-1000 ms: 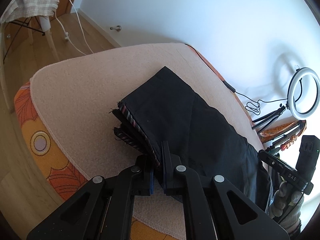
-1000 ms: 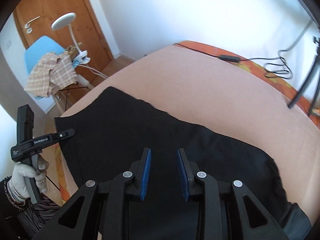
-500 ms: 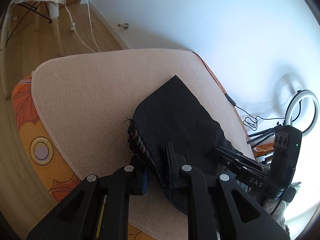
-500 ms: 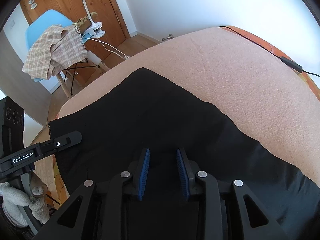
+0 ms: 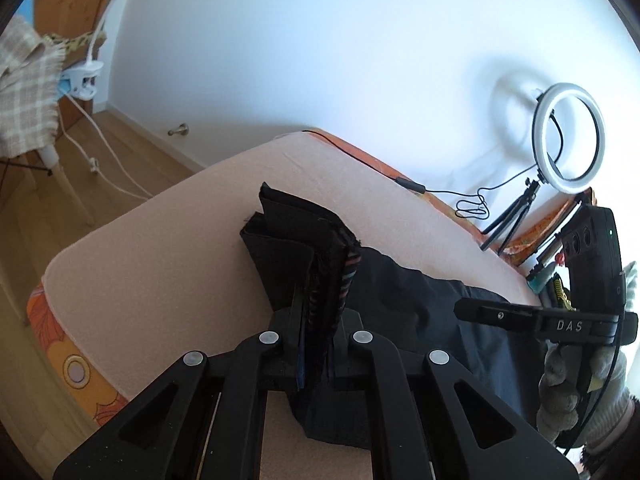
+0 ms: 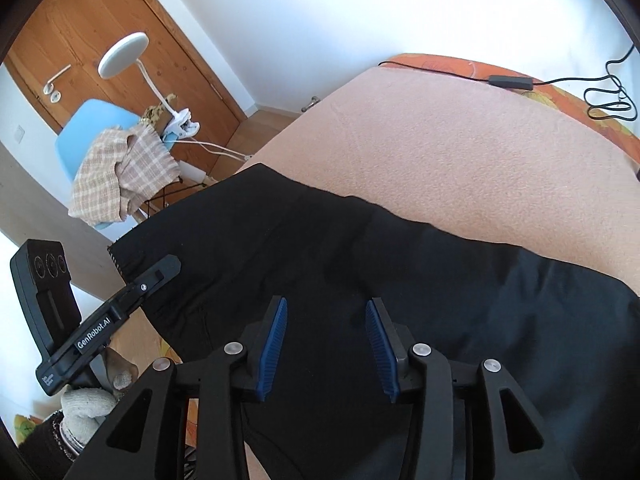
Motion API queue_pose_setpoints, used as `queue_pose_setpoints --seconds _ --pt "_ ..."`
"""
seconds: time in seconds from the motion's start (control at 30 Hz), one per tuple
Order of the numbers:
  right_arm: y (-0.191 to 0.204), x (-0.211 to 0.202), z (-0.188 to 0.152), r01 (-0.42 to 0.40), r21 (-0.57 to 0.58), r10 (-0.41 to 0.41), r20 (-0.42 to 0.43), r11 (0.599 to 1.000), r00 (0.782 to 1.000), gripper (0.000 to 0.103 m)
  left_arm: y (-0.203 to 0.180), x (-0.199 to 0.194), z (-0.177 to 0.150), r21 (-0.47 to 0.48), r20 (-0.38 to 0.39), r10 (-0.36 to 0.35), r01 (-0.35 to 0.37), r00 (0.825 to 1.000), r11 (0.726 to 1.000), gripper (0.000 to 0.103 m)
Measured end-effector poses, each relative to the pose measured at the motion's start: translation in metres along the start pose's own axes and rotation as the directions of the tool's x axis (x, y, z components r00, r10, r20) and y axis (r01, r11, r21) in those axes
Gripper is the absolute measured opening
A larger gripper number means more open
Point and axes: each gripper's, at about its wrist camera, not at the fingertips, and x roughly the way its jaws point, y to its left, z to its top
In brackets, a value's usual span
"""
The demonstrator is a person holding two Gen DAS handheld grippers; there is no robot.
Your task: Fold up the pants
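Note:
Black pants (image 6: 360,264) lie across a pink blanket (image 6: 460,152) on the bed. My left gripper (image 5: 320,320) is shut on the pants' layered hem end (image 5: 304,248), which stands lifted above the blanket with a striped lining showing. The left gripper also shows in the right wrist view (image 6: 160,276), clamped on the pants' left edge. My right gripper (image 6: 326,328) is open, its blue pads (image 6: 276,340) hovering over the middle of the pants, holding nothing. It also shows at the right of the left wrist view (image 5: 472,308).
A ring light on a tripod (image 5: 568,136) and a black cable (image 5: 412,186) sit by the bed's far edge. A blue chair with a checked cloth (image 6: 120,168), a clip lamp (image 6: 124,56) and a wooden door (image 6: 80,32) stand to the left.
My left gripper has lifted the pants' hem end up off the blanket and tilted upward. My right gripper's jaws have opened wider above the pants.

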Motion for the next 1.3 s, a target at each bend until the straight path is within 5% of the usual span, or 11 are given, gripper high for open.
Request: queue_pose_setpoints --seconds 0.1,0.37,0.5,0.67,0.73,0.8,0.9,1.2,1.3 --pt "-0.005 -0.019 0.009 -0.038 0.034 0.037 0.039 0.999 0.999 0.059 -0.03 0.002 -0.006 0.123 -0.003 -0.026 0.026 1.0 0.992 0.005" --pt "-0.014 -0.011 0.026 -0.188 0.134 0.185 0.03 0.973 0.982 0.061 -0.07 0.004 -0.034 0.294 -0.049 -0.065 0.077 0.997 0.953 0.005" --pt "-0.017 0.018 0.025 -0.117 0.174 0.129 -0.059 0.978 0.99 0.065 -0.083 0.006 -0.047 0.337 -0.077 -0.077 0.098 0.994 0.936 0.006" --pt "-0.032 0.03 0.02 -0.102 0.246 0.123 -0.069 0.964 0.99 0.065 -0.096 0.007 -0.058 0.394 -0.108 -0.087 0.123 0.99 0.911 0.005" --pt "-0.034 0.029 0.02 -0.022 0.23 0.042 -0.083 0.973 0.996 0.058 -0.101 0.007 -0.065 0.427 -0.119 -0.084 0.127 0.989 0.895 0.006" --pt "-0.033 0.02 0.019 0.044 0.198 -0.033 -0.06 0.979 0.998 0.055 -0.108 0.007 -0.072 0.463 -0.141 -0.081 0.138 0.987 0.875 0.006" --pt "-0.037 0.004 0.018 -0.017 0.215 0.016 0.007 0.976 1.0 0.051 -0.115 0.008 -0.079 0.51 -0.141 -0.066 0.129 0.988 0.85 0.006" --pt "-0.038 0.043 0.018 -0.003 0.222 0.028 -0.106 0.975 0.994 0.051 -0.113 0.0 -0.076 0.501 -0.117 -0.053 0.105 0.992 0.859 0.006" --pt "-0.03 0.053 0.016 0.018 0.187 0.005 -0.123 0.982 0.992 0.038 -0.11 0.002 -0.076 0.499 -0.118 -0.038 0.092 0.992 0.862 0.006"
